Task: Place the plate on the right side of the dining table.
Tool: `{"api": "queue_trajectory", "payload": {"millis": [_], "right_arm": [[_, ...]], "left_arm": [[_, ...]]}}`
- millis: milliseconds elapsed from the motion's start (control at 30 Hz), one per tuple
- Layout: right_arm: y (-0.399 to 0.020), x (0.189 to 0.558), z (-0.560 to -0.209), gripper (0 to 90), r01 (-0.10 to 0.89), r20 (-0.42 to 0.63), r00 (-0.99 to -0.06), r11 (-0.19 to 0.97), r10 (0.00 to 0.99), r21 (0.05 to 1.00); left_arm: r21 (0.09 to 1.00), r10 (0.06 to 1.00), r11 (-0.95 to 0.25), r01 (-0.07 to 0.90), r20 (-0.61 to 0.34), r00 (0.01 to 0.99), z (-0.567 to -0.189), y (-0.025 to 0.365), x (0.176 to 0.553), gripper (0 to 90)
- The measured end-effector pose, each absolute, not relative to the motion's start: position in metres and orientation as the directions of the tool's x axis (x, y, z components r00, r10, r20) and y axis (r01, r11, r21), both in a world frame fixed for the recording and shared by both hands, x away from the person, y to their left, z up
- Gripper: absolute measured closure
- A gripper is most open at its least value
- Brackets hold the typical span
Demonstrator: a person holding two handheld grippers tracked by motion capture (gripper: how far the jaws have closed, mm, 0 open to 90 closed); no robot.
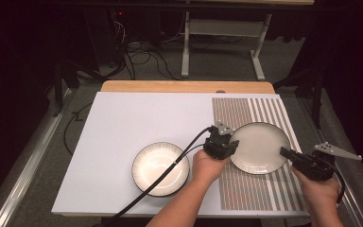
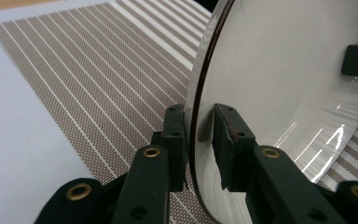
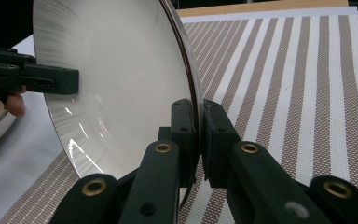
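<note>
Plate [image 1: 260,146] held over the striped mat [image 1: 236,113] on the desk [image 1: 123,123] — left tool [image 1: 230,144] and right tool [image 1: 286,152] each pinching opposite rim edges (striped bowl [image 1: 160,169] sits apart, left).

Plate [image 1: 260,146]: glazed ceramic by look, glossy, smooth, w/ sharp highlights; dark rim line, fine brushed streaks near edge. Bowl [image 1: 160,169]: same glossy glaze, ribbed streaks inside. Placemat [image 2: 98,79]: woven cloth, matt, coarse mesh texture, brown/white stripes. Table top [image 1: 137,118]: matt, smooth, pale board; far edge looks like wood. Left gripper [image 2: 199,135] & right gripper [image 3: 199,133]: matt black plastic, brass-coloured metal inserts.
</note>
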State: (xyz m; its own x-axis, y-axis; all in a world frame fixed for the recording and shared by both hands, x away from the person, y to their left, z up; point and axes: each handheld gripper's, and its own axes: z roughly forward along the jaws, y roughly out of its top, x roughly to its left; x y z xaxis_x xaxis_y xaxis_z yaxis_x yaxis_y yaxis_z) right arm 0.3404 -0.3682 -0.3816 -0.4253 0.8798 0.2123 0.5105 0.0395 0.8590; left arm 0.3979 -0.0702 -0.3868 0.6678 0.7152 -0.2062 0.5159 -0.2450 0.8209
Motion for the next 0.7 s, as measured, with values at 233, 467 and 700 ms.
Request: {"api": "queue_trajectory", "payload": {"millis": [233,467,700], "right_arm": [[-0.373,0.344,-0.389,86.7,0.535,0.228,-0.405,0.027,0.885,0.844],[-0.375,0.346,-0.391,86.3,0.543,0.232,-0.398,0.024,0.888,0.839],[-0.379,0.348,-0.393,86.3,0.555,0.248,-0.403,0.021,0.881,0.831]], "left_arm": [[0.807,0.724,-0.247,0.537,-0.215,0.656,-0.394,-0.077,0.403,74.8],[0.8,0.731,-0.243,0.549,-0.221,0.645,-0.394,-0.08,0.405,74.7],[0.798,0.739,-0.263,0.542,-0.194,0.645,-0.386,-0.085,0.404,67.2]]}}
